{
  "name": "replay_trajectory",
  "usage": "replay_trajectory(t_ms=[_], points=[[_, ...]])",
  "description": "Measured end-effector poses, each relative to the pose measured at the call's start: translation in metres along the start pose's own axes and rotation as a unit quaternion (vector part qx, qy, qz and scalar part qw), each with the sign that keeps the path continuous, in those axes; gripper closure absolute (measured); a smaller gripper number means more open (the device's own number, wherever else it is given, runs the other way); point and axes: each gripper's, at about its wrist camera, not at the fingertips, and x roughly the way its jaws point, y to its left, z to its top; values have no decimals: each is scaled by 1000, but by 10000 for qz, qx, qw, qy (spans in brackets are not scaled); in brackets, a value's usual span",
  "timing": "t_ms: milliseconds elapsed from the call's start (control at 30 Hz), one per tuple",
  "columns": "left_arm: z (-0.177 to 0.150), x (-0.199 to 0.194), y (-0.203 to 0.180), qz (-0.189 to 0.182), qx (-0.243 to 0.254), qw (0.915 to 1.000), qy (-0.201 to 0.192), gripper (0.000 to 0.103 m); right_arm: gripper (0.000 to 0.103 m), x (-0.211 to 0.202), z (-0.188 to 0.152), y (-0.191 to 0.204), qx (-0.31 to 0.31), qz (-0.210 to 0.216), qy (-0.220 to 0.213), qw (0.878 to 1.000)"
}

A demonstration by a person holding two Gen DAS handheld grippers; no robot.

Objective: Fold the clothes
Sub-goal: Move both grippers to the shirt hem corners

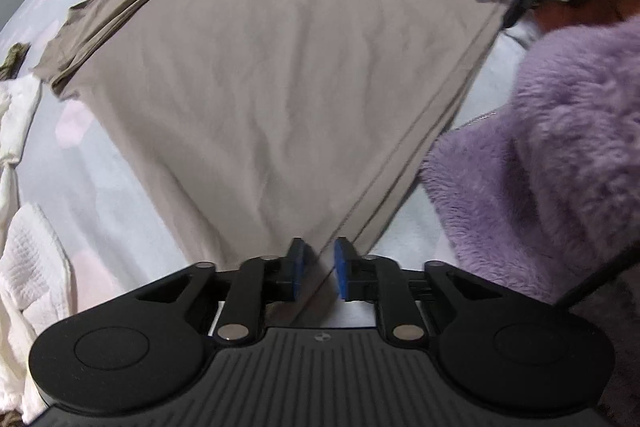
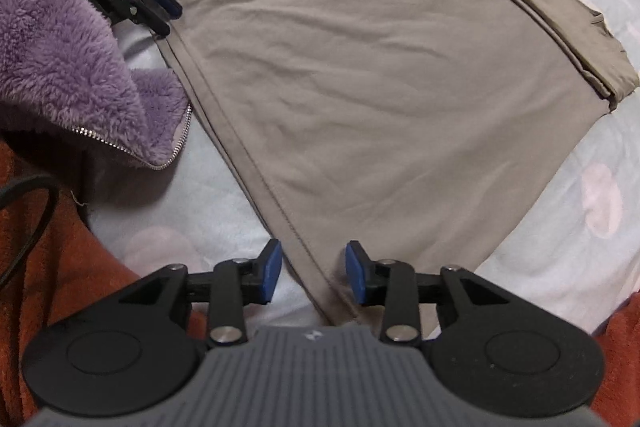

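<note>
Left wrist view: the left gripper (image 1: 319, 267) points down at one hem corner of the taupe shirt (image 1: 260, 67); its blue pads (image 1: 297, 269) stand a narrow gap apart with the hem edge running between them, not visibly pressed.
Right wrist view: the right gripper (image 2: 313, 273) sits over the other hem corner, jaws well apart, cloth lying loose between them.
Shirt: spread flat on the pale blue bedsheet (image 2: 560, 227), far side folded over into layered bands.
Near edge: a fluffy purple zip jacket (image 2: 72, 67) lies just beside the hem.
Far left of the left view: white textured cloth (image 1: 32, 267), bunched.
Left grip: probably released; motion blur softens the pads.
</note>
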Motion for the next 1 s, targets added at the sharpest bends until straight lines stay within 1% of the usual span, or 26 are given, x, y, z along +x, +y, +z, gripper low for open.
replay_trajectory(t_ms=[100, 167, 233, 267, 300, 367, 400, 467, 500, 533, 567, 600, 633, 733, 833, 867, 900, 1000], points=[[0, 3, 4, -86, -63, 9999, 22, 103, 64, 3, 2, 0, 43, 3, 29, 10000], [0, 3, 5, -181, -135, 9997, -22, 103, 64, 4, 2, 0, 66, -4, 32, 10000], [-1, -4, 7, -717, -214, 9971, -169, 103, 64, 3, 2, 0, 74, -21, 31, 10000], [-2, -6, 8, -926, -226, 9952, -225, 103, 64, 3, 2, 1, 77, -23, 25, 10000], [-2, -7, 6, -878, -194, 9957, -214, 103, 64, 3, 2, 1, 80, -25, 19, 10000], [-3, -8, 2, -610, -103, 9980, -148, 103, 64, 3, 1, 1, 77, -24, 0, 10000], [-4, -9, 3, -532, -136, 9984, -157, 103, 62, 3, 1, 2, 63, -30, -9, 10000], [-6, -13, 4, -366, -184, 9990, -177, 103, 52, 1, 1, 4, -25, -64, -14, 10000], [-7, -15, 2, -231, -136, 9995, -156, 96, 49, 1, 1, 6, -100, -100, 1, 9999], [-9, -16, 0, -86, -7, 9999, -105, 85, 43, 1, 1, 9, -178, -137, 18, 9997], [-11, -16, -2, 64, 154, 9999, -43, 78, 39, 2, 1, 11, -256, -188, 58, 9995], [-13, -16, -4, 191, 293, 9994, 7, 67, 38, 3, 1, 13, -336, -241, 117, 9991], [-15, -15, -4, 284, 388, 9988, 57, 59, 35, 6, 2, 16, -440, -270, 206, 9985], [-23, -10, -4, 528, 644, 9963, 209, 58, 33, 17, 3, 26, -817, -410, 533, 9944], [-22, 1, -12, 600, 990, 9927, 347, 57, 32, 25, 4, 29, -928, -603, 705, 9914], [-22, 4, -12, 634, 1104, 9912, 363, 56, 32, 27, 4, 27, -887, -648, 768, 9910], [-20, 6, -11, 662, 1167, 9903, 359, 51, 32, 28, 5, 25, -840, -702, 830, 9905], [-19, 7, -1, 548, 1068, 9922, 327, 50, 32, 31, 5, 18, -762, -743, 955, 9897]])
